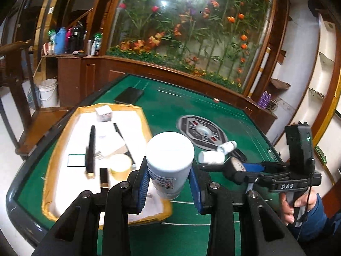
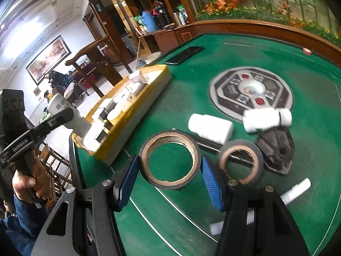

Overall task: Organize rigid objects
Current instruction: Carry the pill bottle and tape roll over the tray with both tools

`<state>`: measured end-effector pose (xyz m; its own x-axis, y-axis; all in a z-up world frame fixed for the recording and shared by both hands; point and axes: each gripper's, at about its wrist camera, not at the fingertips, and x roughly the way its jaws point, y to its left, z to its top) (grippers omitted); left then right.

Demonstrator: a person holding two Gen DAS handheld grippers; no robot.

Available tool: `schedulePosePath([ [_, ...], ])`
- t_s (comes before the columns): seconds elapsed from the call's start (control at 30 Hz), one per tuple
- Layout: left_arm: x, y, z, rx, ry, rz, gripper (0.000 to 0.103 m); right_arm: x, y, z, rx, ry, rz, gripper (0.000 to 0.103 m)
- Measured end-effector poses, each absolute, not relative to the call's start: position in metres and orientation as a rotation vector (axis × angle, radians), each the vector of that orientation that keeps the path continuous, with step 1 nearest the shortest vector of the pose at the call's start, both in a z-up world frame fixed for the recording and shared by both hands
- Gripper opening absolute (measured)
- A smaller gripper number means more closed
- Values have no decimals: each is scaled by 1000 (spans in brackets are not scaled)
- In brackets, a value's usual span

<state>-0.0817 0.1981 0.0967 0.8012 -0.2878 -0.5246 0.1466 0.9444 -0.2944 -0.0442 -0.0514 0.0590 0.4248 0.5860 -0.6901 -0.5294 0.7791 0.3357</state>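
Observation:
My left gripper [image 1: 169, 173] is shut on a white plastic bottle [image 1: 170, 162], held upright above the near right corner of the yellow-taped white tray [image 1: 53, 181]. From the right wrist, the same bottle [image 2: 60, 106] shows at the far left beside the tray [image 2: 132, 128]. My right gripper [image 2: 170, 166] is shut on a black tape roll [image 2: 170, 160], with a blue pad against each side, just above the green table [image 2: 309, 64]. In the left wrist view that gripper [image 1: 232, 168] hangs to the right of the bottle.
On the felt lie two white bottles [image 2: 210, 128] [image 2: 266, 117], a smaller tape roll [image 2: 240, 162], a black lump [image 2: 277, 149] and a white tube [image 2: 296, 189]. The tray holds a pen [image 1: 90, 149], a lipstick [image 1: 103, 179], a yellow tape roll [image 1: 120, 166] and small boxes. A round console [image 2: 251, 91] marks the table's middle.

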Motion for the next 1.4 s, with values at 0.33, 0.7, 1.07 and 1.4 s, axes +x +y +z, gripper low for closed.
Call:
schedulePosePath([
  [0.33,-85,229,77,-275,625,-167,36,-40,-4,86,31,857,732,59],
  [0.7,-85,246,58,-296,662,-129,36,-15,49,94,28,880,761,59],
  [1.07,-75,257,41,-318,701,-115,36,21,95,92,16,899,728,59],
  [1.4,-60,264,35,-320,711,-96,36,65,137,77,-25,919,662,59],
])
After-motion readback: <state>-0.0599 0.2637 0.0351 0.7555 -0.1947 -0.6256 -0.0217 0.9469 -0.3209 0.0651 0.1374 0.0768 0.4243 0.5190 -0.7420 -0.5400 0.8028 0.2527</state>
